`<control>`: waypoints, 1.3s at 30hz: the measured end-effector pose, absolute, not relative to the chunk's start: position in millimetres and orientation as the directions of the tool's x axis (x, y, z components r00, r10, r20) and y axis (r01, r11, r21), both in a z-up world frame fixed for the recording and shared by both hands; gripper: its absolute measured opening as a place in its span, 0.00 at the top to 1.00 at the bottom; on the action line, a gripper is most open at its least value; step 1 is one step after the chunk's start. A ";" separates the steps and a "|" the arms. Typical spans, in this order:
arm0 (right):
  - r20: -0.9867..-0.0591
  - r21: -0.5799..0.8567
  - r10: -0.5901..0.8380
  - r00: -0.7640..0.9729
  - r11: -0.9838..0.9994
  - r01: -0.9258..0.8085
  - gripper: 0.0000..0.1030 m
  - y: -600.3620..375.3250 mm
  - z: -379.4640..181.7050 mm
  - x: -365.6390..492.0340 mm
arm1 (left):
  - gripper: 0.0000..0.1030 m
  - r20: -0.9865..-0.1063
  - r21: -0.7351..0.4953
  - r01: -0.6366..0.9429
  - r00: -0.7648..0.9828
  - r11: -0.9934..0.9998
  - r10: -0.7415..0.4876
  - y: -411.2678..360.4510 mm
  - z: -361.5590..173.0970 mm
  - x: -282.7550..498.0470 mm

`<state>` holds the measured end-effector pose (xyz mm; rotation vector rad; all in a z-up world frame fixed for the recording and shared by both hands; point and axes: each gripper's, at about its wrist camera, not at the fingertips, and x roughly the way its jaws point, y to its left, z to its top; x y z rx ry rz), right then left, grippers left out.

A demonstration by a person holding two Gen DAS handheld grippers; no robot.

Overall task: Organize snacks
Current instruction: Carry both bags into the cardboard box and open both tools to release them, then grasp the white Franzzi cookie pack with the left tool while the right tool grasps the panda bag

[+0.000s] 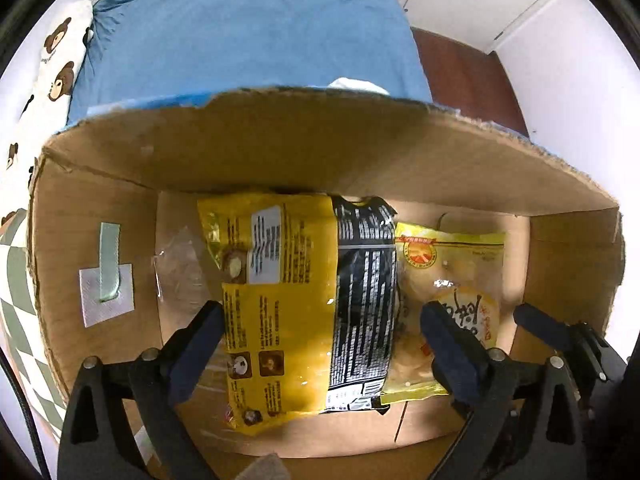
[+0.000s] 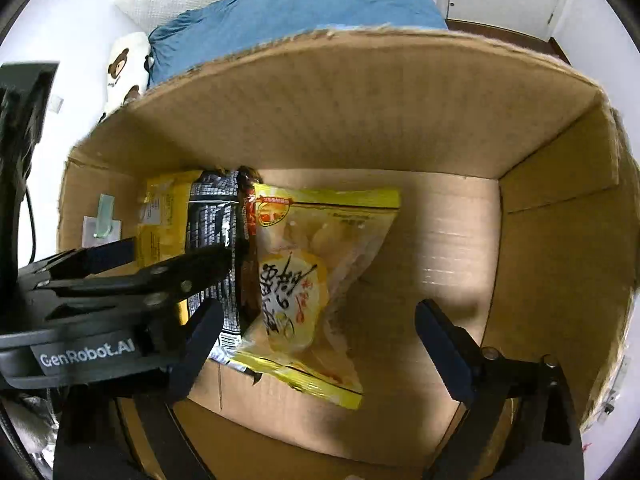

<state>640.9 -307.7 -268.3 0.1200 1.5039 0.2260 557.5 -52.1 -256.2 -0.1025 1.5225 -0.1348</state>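
An open cardboard box (image 1: 280, 148) (image 2: 360, 120) fills both views. On its floor lie a yellow and black snack bag (image 1: 288, 280) (image 2: 208, 224) and, to its right, a clear yellow snack bag (image 1: 452, 264) (image 2: 320, 248) that partly overlaps it. My left gripper (image 1: 320, 312) (image 2: 176, 254) points down into the box, open, its fingers standing either side of the yellow and black bag. Over the clear yellow bag my right gripper (image 2: 320, 308) hangs open, its pads apart from the bag. One right finger (image 1: 536, 320) shows at the right of the left wrist view.
The right part of the box floor (image 2: 440, 240) is bare cardboard. A white label with a green strip (image 1: 106, 284) sticks to the box's left wall. Behind the box are blue bedding (image 1: 248, 32), a bear-print pillow (image 1: 56, 64) and dark wood floor (image 1: 468, 76).
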 end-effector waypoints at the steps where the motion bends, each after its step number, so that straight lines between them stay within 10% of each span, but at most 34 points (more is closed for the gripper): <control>1: -0.974 0.214 0.219 0.055 0.974 -0.073 0.05 -308.6 -268.2 641.0 | 0.03 -0.986 -0.154 0.025 0.054 0.988 -0.155 -50.8 -253.5 556.5; 28: -0.876 0.101 0.126 0.465 0.992 -0.079 0.05 -315.1 -95.5 472.3 | 0.03 -0.868 -0.099 -0.017 0.490 0.995 -0.078 -1.7 -115.2 394.8; 39: -0.904 0.252 0.273 0.330 0.962 -0.106 0.05 -297.3 -120.9 375.7 | 0.03 -0.899 -0.035 -0.085 0.437 0.996 0.005 40.1 -123.2 289.1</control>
